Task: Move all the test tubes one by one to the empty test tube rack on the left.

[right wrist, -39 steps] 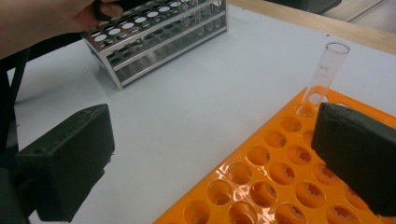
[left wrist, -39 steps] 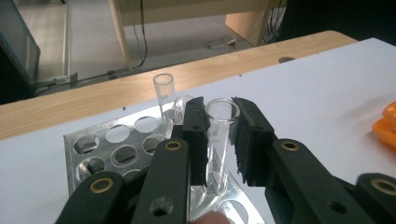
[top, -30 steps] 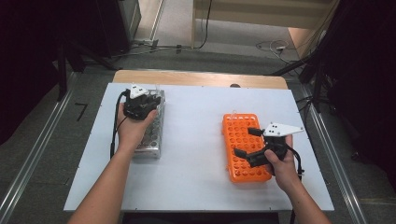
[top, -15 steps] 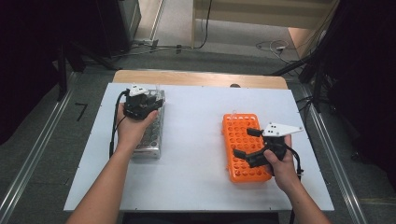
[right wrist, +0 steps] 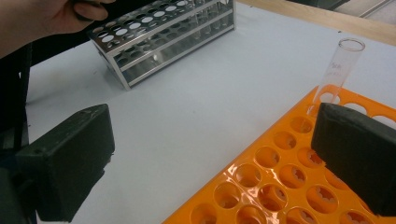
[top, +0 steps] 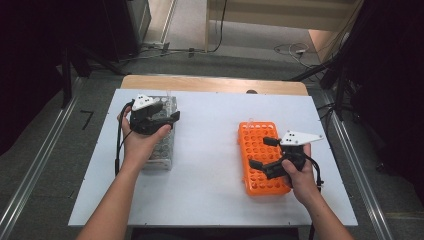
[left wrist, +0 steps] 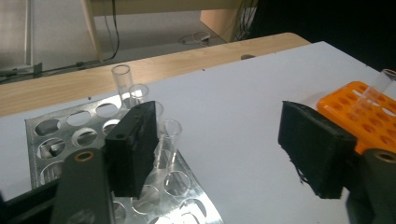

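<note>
Orange plastic rack [top: 262, 157] sits toward the right edge of the white bench [top: 210, 145], one clear test tube [right wrist: 338, 70] standing upright in a hole at its far corner. Over by the left edge is the metal rack [top: 162, 142], running front to back, with a few empty glass tubes [left wrist: 122, 84] standing in holes at its far end.

Left gripper [top: 157, 117] hovers above the far half of that metal rack, person's left hand [top: 141, 137] wrapped around the body. Its jaws have just been opening and now they stand well apart. In the left gripper view one black pad is just beside a tube [left wrist: 167, 144] that stays in its hole, pretty much brushing it as far as I can tell, while the other pad hangs out over bare bench. So nothing is pinched in there, the tube is standing on its own.

Right gripper [top: 263, 153] is parked over the near half of the orange rack, held in the right hand [top: 300, 172]. Jaws wide apart too, nothing between them except empty holes below. The lone tube in the orange rack stands beyond its pads, not touched.
</note>
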